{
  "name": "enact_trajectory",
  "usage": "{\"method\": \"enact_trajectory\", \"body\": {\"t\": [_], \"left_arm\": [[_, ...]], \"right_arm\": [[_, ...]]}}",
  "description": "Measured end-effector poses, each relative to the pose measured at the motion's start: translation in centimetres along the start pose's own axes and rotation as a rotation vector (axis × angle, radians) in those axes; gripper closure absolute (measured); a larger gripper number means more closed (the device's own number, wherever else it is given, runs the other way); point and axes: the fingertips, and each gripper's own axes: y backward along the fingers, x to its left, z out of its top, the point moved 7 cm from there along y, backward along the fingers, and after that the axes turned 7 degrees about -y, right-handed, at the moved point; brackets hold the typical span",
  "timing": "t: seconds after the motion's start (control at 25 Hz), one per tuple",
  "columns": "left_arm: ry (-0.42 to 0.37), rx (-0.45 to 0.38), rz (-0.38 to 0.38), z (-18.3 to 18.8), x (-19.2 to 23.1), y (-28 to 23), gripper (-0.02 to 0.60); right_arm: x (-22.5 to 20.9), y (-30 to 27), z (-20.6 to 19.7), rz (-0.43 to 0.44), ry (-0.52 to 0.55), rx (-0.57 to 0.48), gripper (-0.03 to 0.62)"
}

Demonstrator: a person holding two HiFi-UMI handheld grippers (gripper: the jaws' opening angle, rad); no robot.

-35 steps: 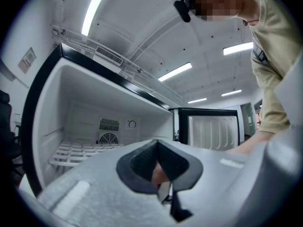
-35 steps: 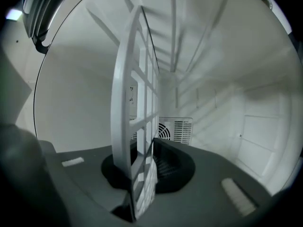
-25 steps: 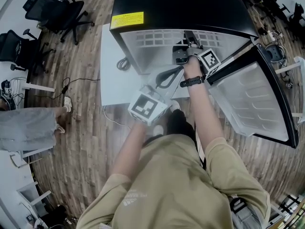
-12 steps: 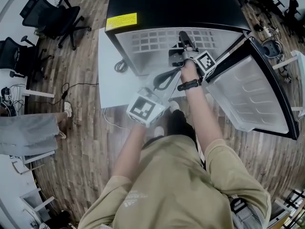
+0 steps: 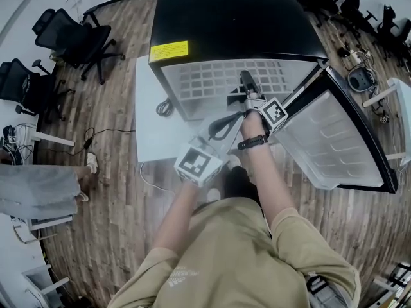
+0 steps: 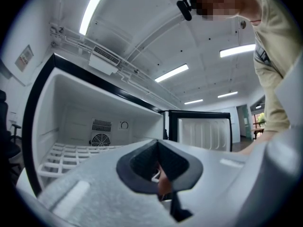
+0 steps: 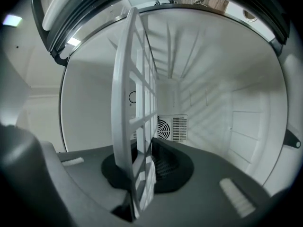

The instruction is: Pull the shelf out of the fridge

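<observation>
The black fridge [image 5: 237, 18] stands open, its door [image 5: 334, 140] swung out to the right. A white grid shelf [image 5: 212, 79] lies inside it and shows low in the left gripper view [image 6: 71, 155]. My right gripper [image 5: 246, 79] reaches into the opening and is shut on the shelf's front edge. In the right gripper view the shelf [image 7: 135, 103] runs edge-on between the jaws of the right gripper [image 7: 142, 171]. My left gripper [image 5: 231, 117] hangs just in front of the fridge, below the right one. Its jaws [image 6: 158, 167] are shut with nothing in them.
The fridge's back wall carries a round fan grille [image 7: 163, 126]. A white mat [image 5: 154, 108] with a cable [image 5: 165, 106] lies left of the fridge. Office chairs [image 5: 70, 34] stand at the far left, and another person's leg [image 5: 45, 185] is near them.
My right gripper, still clamped on the shelf's edge, has come a little toward me. The left gripper stays about where it was.
</observation>
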Motion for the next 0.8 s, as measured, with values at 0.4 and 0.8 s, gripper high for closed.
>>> {"method": "enact_trajectory", "body": {"t": [0.4, 0.8], "left_arm": [[-0.017, -0.023, -0.011, 0.9, -1.5, 0.4, 0.584], [-0.034, -0.036, -0.003, 2.0, -2.3, 2.2, 0.584]], "right_arm": [[0.3, 3.3, -0.2, 0.0, -0.018, -0.002, 0.559], [1.2, 5.5, -1.0, -0.003, -0.043, -0.025, 0.56]]}}
